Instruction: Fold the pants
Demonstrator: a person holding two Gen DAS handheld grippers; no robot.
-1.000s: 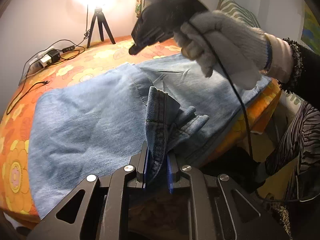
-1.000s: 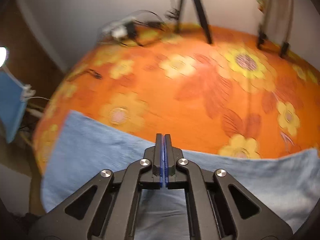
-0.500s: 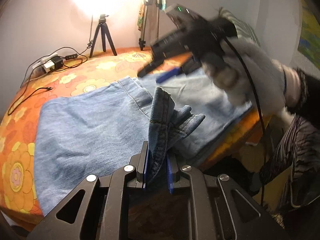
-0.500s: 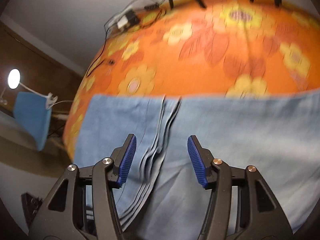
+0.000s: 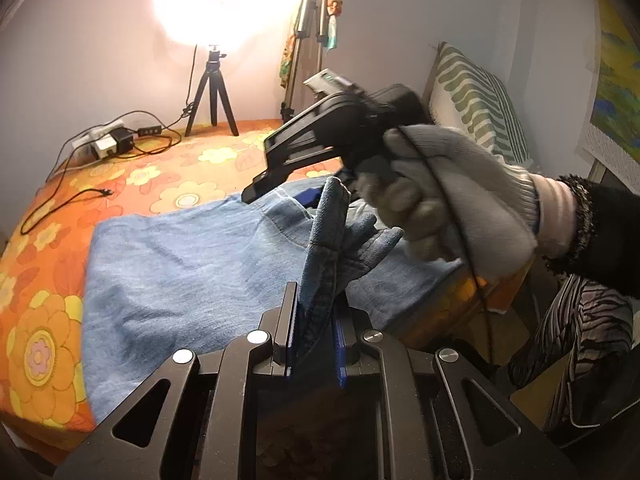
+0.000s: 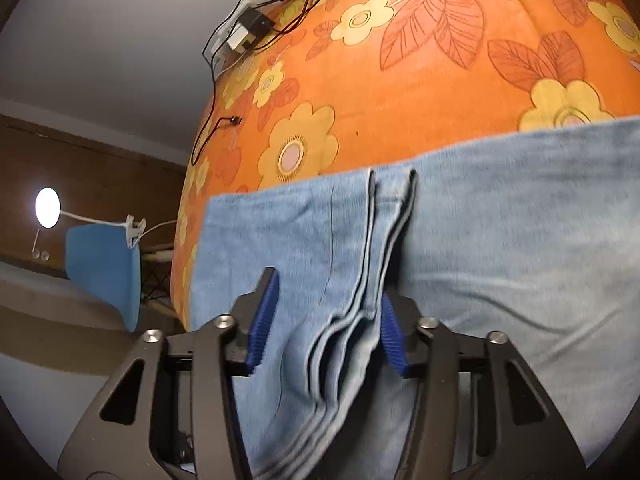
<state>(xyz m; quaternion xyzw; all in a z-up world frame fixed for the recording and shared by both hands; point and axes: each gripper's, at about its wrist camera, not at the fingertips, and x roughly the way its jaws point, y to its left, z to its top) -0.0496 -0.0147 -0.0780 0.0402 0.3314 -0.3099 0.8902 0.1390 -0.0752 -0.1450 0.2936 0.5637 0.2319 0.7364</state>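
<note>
Pants [image 5: 192,264] of pale blue denim lie flat across the near edge of the orange flowered bedspread [image 5: 132,176], their long axis running side to side along that edge. Taking the pants as the landmark: one corner of them, a thick hemmed bunch, stands up off the flat cloth and is clamped between the narrow jaws of the left gripper [image 5: 314,344], so this end is already held and lifted.

At the other stretch of the pants, a stack of layered hems [image 6: 360,320] runs straight away from the right gripper [image 6: 324,328], along the line its fingers point. Those jaws have just been closing and now straddle the stack; the right-hand pad touches or nearly touches the cloth, while the left-hand pad stands apart from it, so nothing is pinched yet. The gloved hand [image 5: 452,200] carries this gripper low over the far side of the pants.

Judging from this, the coming grasp depends on the stack staying centred between the pads, and the right hand is the nearer one to it.
</note>
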